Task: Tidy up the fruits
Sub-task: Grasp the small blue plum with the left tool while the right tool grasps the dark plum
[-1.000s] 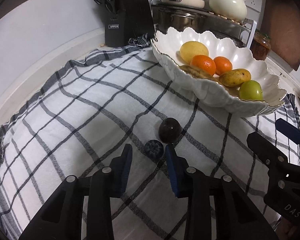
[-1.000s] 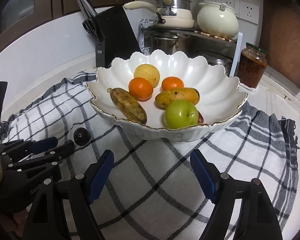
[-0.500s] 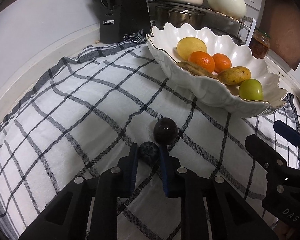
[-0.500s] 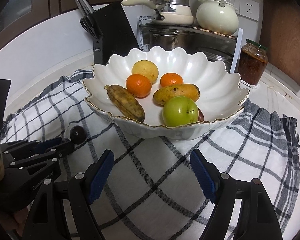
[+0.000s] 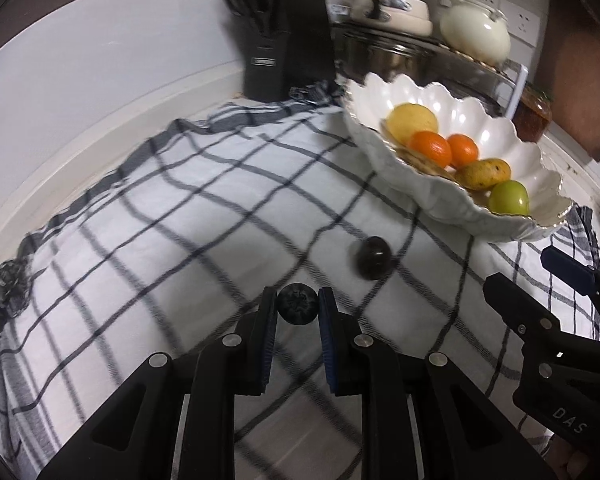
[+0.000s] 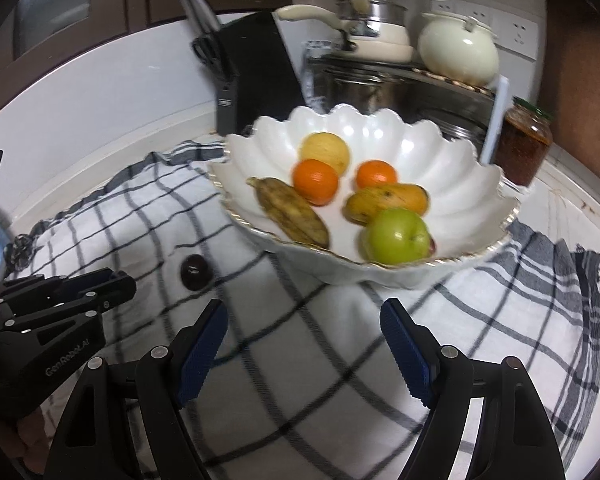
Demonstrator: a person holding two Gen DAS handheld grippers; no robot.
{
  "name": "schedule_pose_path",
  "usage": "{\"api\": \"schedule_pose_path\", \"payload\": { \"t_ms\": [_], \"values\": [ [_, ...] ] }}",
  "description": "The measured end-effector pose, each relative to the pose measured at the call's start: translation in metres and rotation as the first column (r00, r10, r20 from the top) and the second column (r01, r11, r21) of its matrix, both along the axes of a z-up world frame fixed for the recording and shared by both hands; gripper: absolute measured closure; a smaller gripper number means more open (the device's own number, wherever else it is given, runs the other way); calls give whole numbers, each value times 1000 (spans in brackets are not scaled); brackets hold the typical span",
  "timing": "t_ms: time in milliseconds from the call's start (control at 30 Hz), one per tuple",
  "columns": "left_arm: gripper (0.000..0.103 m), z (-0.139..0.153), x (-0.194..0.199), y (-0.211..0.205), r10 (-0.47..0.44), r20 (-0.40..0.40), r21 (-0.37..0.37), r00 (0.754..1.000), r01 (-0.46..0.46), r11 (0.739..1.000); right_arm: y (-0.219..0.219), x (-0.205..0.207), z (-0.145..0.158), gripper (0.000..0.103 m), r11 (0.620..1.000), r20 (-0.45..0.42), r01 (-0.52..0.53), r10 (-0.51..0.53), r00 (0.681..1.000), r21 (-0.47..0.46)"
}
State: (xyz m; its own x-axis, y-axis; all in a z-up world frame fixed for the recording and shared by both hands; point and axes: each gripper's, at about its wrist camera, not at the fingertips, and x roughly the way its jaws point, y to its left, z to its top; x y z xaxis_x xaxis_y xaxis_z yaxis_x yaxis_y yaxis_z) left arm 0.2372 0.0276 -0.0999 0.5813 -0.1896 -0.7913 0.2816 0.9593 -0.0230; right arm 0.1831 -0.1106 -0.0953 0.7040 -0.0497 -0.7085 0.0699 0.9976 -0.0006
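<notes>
Left wrist, hand-held gripper [image 5: 297, 308] clamps blueberry [image 5: 297, 309] (dark)

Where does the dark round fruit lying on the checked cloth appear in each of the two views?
Left wrist view: dark round fruit right of centre, on the cloth below the white bowl.
Right wrist view: dark round fruit left of centre, lower left of the bowl.
Shared landmark: the white bowl.

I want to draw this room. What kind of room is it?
Most likely a home kitchen counter. A black knife block with scissors, a cream ceramic pot above steel pans, and a white scalloped fruit bowl on a checked cloth suggest it.
</notes>
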Motion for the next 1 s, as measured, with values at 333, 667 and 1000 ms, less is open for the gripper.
{"api": "schedule_pose_path", "payload": {
  "t_ms": [333, 667, 1000],
  "values": [
    [82, 8, -1, 52, 138, 33, 14, 990, -139, 990, 49, 30, -6, 25, 989, -24, -146, 145, 989, -23],
    [82, 7, 4, 67, 174, 29, -7, 984, -174, 985, 70, 61, -25, 44, 984, -80, -172, 169, 982, -32],
    [82, 2, 8, 68, 179, 15, -10, 984, -179, 984, 75, 73, -40, 67, 982, -115, -187, 184, 976, -20]
  ]
}}
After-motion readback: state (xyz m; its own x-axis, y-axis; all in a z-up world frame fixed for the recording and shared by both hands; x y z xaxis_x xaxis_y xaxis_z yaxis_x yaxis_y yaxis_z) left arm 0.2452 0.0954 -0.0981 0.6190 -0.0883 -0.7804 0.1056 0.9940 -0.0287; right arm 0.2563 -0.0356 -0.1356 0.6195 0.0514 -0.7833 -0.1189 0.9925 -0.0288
